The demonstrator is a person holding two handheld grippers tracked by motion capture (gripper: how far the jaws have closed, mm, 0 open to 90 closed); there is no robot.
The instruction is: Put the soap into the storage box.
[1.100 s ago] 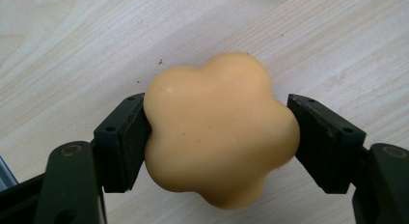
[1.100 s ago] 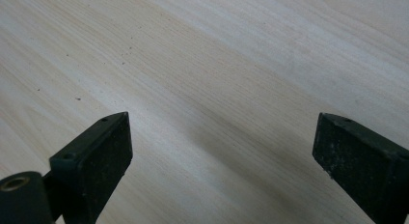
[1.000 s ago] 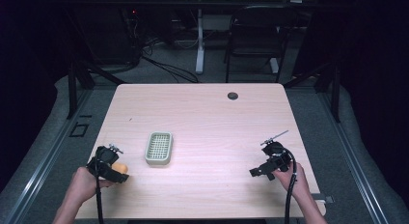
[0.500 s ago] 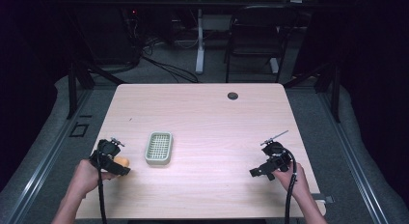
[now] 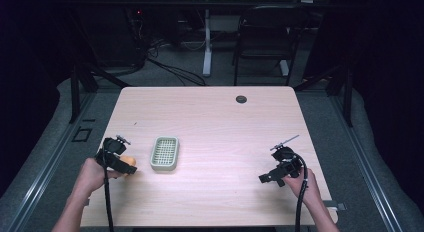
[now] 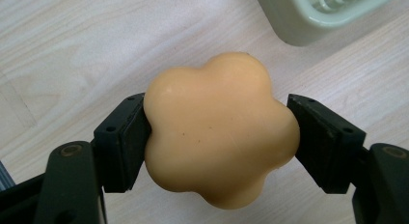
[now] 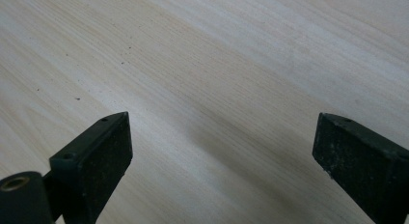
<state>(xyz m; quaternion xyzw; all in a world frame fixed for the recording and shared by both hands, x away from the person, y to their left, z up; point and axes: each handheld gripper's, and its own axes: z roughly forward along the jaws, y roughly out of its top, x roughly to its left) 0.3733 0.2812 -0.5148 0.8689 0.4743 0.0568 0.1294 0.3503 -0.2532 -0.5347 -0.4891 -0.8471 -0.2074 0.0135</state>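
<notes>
While the person's two hands came in from the bottom edge of the high view, the left gripper (image 5: 121, 162) sat at the lower left of the frame, pinching one small orange soap (image 5: 129, 162) low over the pale wooden table (image 5: 215, 122). Just to its right lay one pale green slatted tray (image 5: 165, 153), a rounded rectangle with its long axis running toward the top of the frame. At the lower right the right gripper (image 5: 267, 177) hovered over bare wood, well apart from the tray. One small dark round disc (image 5: 241, 99) sat near the table's far edge.

From the left gripper view, the soap (image 6: 219, 137) looked smooth, matte and lobed like a flower, roughly as wide as tall, so I could name no long axis. The two black jaws pressed its left and right sides, with the left gripper (image 6: 217, 139) closed on it. A corner of the tray (image 6: 308, 26) showed at the upper right, its plastic wall glossy.

From the right gripper view, the right gripper (image 7: 222, 156) stood spread wide, its two jaws rough and black over fine, straight wood grain (image 7: 217, 64), holding nothing.
</notes>
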